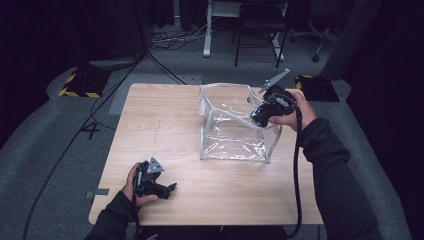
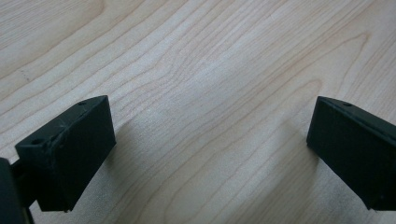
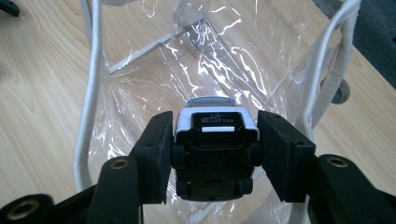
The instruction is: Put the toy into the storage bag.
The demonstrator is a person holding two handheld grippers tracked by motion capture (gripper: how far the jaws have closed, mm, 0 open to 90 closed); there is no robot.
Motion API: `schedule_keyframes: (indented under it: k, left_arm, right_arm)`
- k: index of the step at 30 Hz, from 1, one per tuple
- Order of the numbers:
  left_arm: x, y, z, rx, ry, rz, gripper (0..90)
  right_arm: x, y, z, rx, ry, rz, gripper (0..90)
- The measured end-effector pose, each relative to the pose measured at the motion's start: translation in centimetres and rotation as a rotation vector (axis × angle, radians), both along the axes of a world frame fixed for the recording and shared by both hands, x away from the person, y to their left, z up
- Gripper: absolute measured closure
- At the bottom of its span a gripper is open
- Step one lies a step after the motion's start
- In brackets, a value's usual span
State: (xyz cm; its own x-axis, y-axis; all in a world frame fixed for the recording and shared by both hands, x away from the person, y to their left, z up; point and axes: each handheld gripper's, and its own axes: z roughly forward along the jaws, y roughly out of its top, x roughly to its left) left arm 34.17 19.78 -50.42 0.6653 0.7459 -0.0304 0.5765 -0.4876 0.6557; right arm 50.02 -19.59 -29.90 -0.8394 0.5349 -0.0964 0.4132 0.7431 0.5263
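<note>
A clear plastic bag (image 1: 232,127) with white trim stands open on the wooden table (image 1: 160,130). My right gripper (image 1: 261,116) hovers over the bag's right rim, shut on a small toy car (image 3: 212,149) with a black underside and white body, held nose down over the bag's opening (image 3: 187,79). My left gripper (image 1: 167,190) rests near the table's front left corner, open, with bare wood (image 2: 210,116) between its fingers (image 2: 70,149).
A round hole (image 3: 340,91) in the tabletop lies just beyond the bag. Cables, chair legs and yellow-black floor markers (image 1: 80,85) sit on the grey floor behind the table.
</note>
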Motion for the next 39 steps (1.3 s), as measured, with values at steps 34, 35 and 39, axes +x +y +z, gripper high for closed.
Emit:
schedule_keyframes:
  k: [34, 35, 39]
  left_arm:
    - [0.0, 0.0, 0.0, -0.002, -0.001, 0.002, 1.3]
    - [0.0, 0.0, 0.0, 0.0, 0.0, 0.0, 1.3]
    - [0.0, 0.0, 0.0, -0.001, -0.001, 0.001, 1.3]
  right_arm:
    - [-0.7, -2.4, -0.8, -0.017, 0.025, 0.007, 48.3]
    - [-0.7, -2.3, -0.9, -0.018, 0.028, 0.008, 48.3]
    - [-0.7, -2.3, -1.1, -0.016, 0.026, 0.012, 48.3]
